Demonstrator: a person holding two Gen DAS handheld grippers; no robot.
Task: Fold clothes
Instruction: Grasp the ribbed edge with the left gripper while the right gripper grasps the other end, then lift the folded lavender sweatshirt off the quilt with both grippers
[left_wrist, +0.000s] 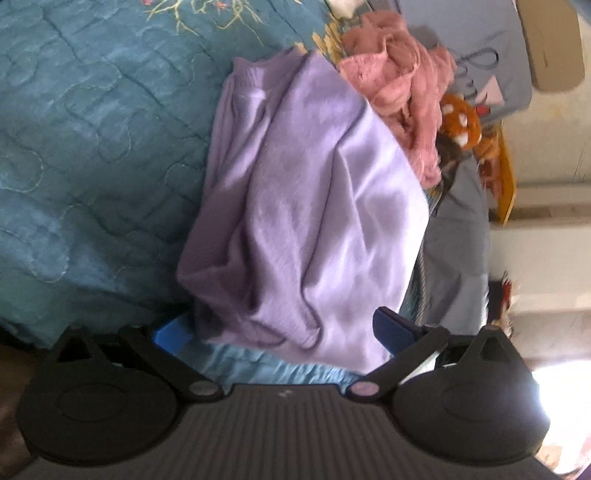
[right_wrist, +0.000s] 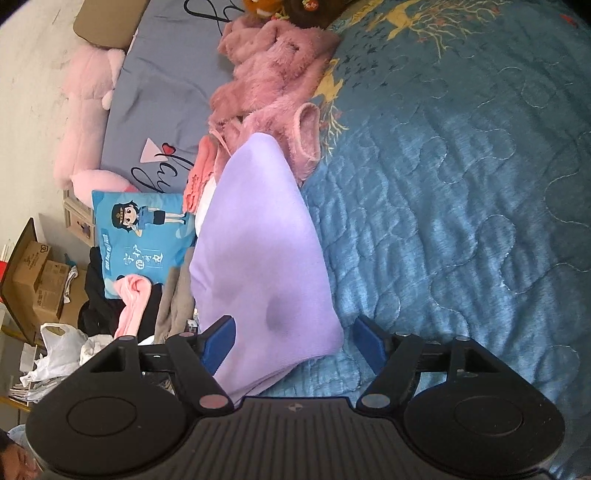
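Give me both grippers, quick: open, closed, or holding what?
Left gripper: open, lavender garment lying between its fingers, not pinched.
Right gripper: open, the garment's edge between its fingers, not gripped.

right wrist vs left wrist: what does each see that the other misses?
Right wrist only: blue cartoon cushion, pink plush toy, cardboard boxes, white plastic bag.
Left wrist only: lilac garment's rumpled folds and hem.
Both: the lilac garment lying between open jaws, fuzzy pink garment, blue quilt, grey sheet.
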